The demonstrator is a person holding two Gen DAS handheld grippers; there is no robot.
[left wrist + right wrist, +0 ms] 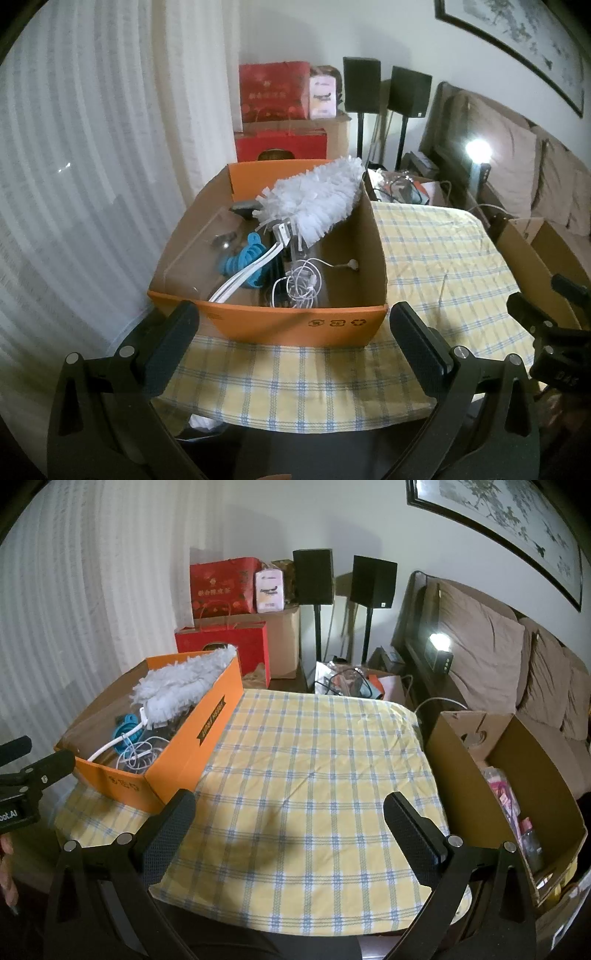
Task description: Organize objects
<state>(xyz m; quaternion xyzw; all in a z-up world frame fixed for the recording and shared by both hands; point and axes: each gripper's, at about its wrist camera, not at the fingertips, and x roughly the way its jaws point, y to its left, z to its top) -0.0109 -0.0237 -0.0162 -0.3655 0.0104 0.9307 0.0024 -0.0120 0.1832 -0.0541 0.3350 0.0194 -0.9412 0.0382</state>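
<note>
The checked tablecloth (314,775) lies open between the orange box (192,738) (duster (177,686) overhanging) and brown carton (465,775).

Dim, bluish indoor light; glare from small lamp (439,642); soft shadows on worktop (314,775); strong fisheye bending, dark corners.

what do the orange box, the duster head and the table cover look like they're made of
Orange box: likely corrugated cardboard, matte orange print outside, raw brown inside walls, with printed recycling marks.
Duster head: looks like soft white microfibre or fabric strips, fluffy and frayed; the exact fibre is unclear.
Table cover: seems woven cloth, matte yellow, blue and white check, with soft wrinkles.
</note>
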